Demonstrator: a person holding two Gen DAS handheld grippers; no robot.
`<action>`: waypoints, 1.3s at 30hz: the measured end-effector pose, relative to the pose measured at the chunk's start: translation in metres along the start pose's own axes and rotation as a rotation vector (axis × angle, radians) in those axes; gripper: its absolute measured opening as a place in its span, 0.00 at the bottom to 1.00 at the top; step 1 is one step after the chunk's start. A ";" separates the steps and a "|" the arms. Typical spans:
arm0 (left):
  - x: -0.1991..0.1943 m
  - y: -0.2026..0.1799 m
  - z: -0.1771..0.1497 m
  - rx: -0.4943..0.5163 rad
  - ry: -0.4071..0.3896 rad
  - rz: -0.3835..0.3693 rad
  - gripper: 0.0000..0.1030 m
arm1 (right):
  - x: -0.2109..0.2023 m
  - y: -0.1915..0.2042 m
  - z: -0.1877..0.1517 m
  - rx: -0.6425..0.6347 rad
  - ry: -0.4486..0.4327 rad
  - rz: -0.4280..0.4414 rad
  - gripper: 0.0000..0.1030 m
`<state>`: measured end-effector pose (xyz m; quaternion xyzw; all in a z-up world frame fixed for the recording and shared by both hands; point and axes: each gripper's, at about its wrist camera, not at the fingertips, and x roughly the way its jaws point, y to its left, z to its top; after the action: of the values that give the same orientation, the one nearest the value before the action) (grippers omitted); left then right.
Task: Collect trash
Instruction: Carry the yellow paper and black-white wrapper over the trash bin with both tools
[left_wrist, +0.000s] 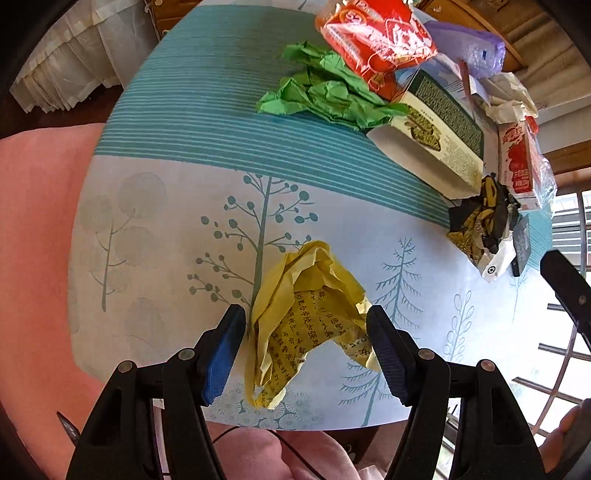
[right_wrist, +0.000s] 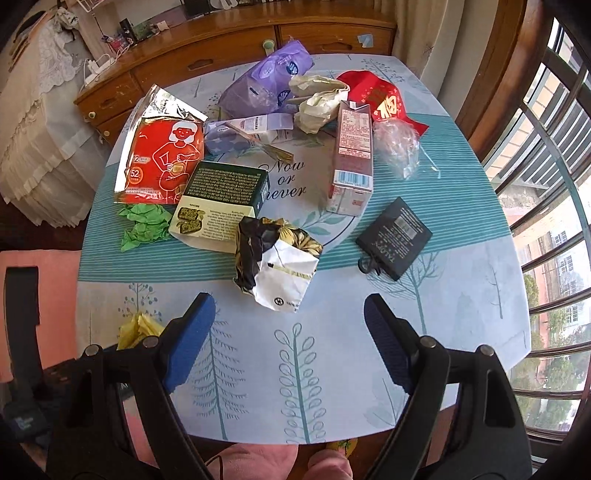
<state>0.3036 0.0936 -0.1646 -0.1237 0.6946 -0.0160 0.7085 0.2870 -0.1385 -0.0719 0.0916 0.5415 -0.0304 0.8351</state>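
Note:
A crumpled yellow paper (left_wrist: 306, 325) with printed characters lies near the front edge of the round table (left_wrist: 166, 221). My left gripper (left_wrist: 304, 314) points down over it, open, with one blue pad (left_wrist: 221, 350) on each side of the paper and not squeezing it. The same paper (right_wrist: 138, 328) shows beside the right gripper's left finger. My right gripper (right_wrist: 288, 304) is open and holds nothing. A crumpled black, gold and white wrapper (right_wrist: 277, 258) lies just beyond its fingertips, seen also as the wrapper (left_wrist: 480, 229) at the right of the left wrist view.
Further back lie green crumpled paper (right_wrist: 146, 223), a red snack bag (right_wrist: 162, 162), a green biscuit box (right_wrist: 221, 195), a milk carton (right_wrist: 352, 155), a black packet (right_wrist: 393, 238), clear plastic (right_wrist: 397, 147) and a purple bag (right_wrist: 266, 81). A pink seat (left_wrist: 37, 258) stands left, window bars right.

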 end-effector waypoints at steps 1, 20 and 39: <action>0.005 0.001 0.002 -0.008 0.015 0.002 0.67 | 0.008 0.002 0.006 0.001 0.011 0.006 0.79; -0.019 0.010 -0.007 0.065 -0.087 0.004 0.35 | 0.100 0.017 0.026 -0.021 0.096 0.039 0.62; -0.077 -0.066 -0.223 -0.123 -0.361 0.129 0.35 | -0.042 -0.042 -0.114 -0.417 0.065 0.305 0.61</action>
<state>0.0903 0.0100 -0.0773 -0.1228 0.5625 0.0940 0.8122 0.1610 -0.1602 -0.0843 -0.0008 0.5425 0.2110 0.8131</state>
